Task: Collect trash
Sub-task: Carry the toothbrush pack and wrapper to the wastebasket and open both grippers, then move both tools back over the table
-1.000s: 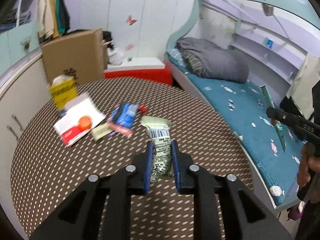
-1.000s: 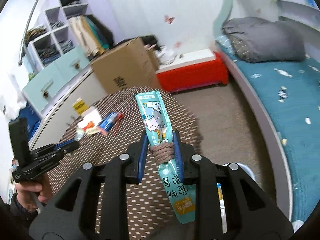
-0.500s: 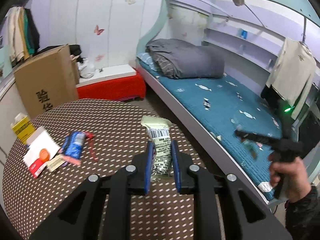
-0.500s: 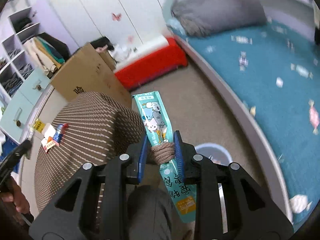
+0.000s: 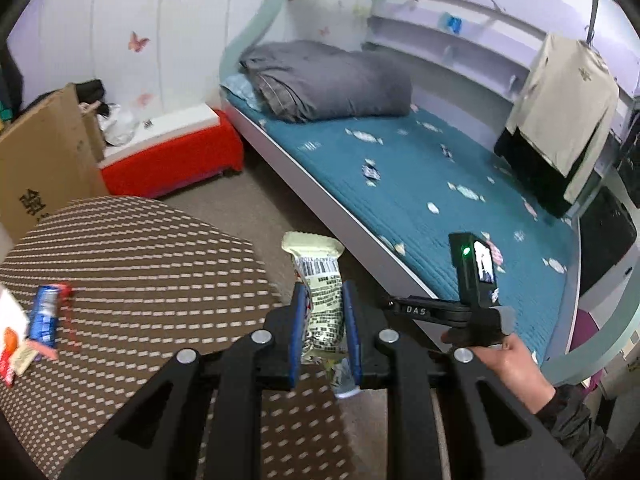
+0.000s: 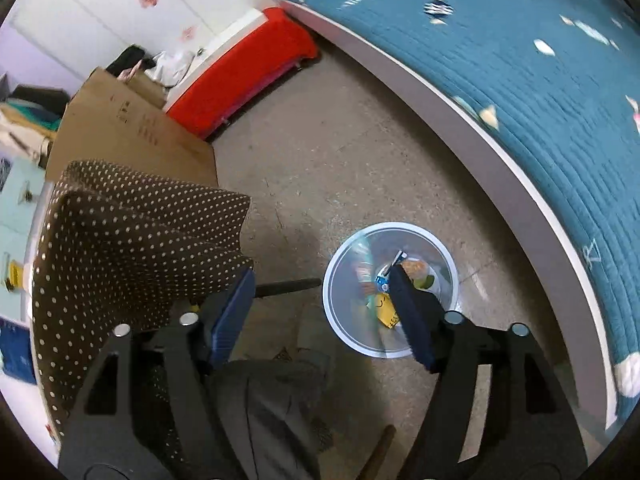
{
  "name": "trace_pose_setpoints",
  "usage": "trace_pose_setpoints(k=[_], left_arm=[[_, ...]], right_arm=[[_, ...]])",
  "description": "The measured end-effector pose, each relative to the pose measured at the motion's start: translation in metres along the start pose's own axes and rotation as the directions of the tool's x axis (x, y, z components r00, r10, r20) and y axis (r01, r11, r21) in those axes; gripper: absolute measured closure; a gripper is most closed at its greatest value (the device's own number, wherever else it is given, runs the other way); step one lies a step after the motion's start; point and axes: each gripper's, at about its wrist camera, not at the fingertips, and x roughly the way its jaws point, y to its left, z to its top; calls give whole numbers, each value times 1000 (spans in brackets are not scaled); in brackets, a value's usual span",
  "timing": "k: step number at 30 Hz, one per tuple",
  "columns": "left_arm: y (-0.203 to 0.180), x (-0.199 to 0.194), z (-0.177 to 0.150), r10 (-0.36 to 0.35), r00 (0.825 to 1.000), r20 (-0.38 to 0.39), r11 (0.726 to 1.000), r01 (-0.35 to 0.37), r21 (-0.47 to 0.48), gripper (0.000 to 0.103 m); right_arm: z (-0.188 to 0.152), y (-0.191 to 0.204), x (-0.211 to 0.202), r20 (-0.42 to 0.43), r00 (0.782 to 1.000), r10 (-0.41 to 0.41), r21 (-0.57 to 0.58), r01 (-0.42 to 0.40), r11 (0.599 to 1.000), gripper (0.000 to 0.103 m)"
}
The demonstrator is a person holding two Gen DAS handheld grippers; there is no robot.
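Left claw [image 5: 325, 326]: jaws closed on a cream snack wrapper [image 5: 320, 296] with a barcode near its top; wrapper stands upright between the blue pads, its upper end projecting past the fingertips, its lower end hanging out below; claw sits past the edge of the counter [image 5: 132, 264], over the floor [image 5: 256, 200] between counter and bed [image 5: 460, 200].

Right claw [image 6: 324, 312]: jaws opening, wide apart, nothing between the pads; pointed steeply down at a pale round bin [image 6: 332, 292] on the floor [image 6: 320, 140]; the right pad overlaps the bin's inside in the picture; the bin lies between the counter's draped edge and the bed frame.

In the bin: a long teal wrapper [image 6: 366, 272], blurred, lying against the near-left wall; a yellow piece [image 6: 386, 308] and some orange and green scraps beside it; further detail too small to tell.

Left wrist view also shows the right hand [image 5: 508, 364] gripping its black handle, low and to the right, in front of the bed edge.

On the counter, dotted brown cloth: a blue wrapper [image 5: 46, 316] near the left edge, with a white-and-red packet [image 5: 10, 332] just beside it, partly cut off by the frame.

A cardboard box [image 5: 44, 160] stands behind the counter; a red bench [image 5: 172, 160] lies against the wall.
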Motion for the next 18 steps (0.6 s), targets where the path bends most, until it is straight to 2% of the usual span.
trace_pose_setpoints(k=[6,11,12,13,14,15,18], left_arm=[[-25,58,5,-48,993,-111,998,52,30,85],[-39,106,9,-83,974,-212,995,94,41,79],[-40,111,10,-79,972,-222,995,91,45,60],[-40,116,11,-68,970,-232,996,80,42,46],[-39,115,12,-60,974,-218,997,67,27,24],[-36,112,13,-62,979,-192,998,65,9,16],[-28,95,14,-64,987,-144,998,63,-13,13]], right_arm=[[1,-10,-50,100,994,34,24,-37,999,20],[4,-9,-83,165,985,53,23,-57,998,18],[6,-8,-86,172,984,52,22,-57,998,17],[6,-7,-89,178,983,51,19,-55,998,16],[6,-5,-92,184,982,51,16,-55,998,14],[5,-3,-94,188,981,49,15,-53,998,12],[1,4,-95,200,979,35,11,-38,999,7]])
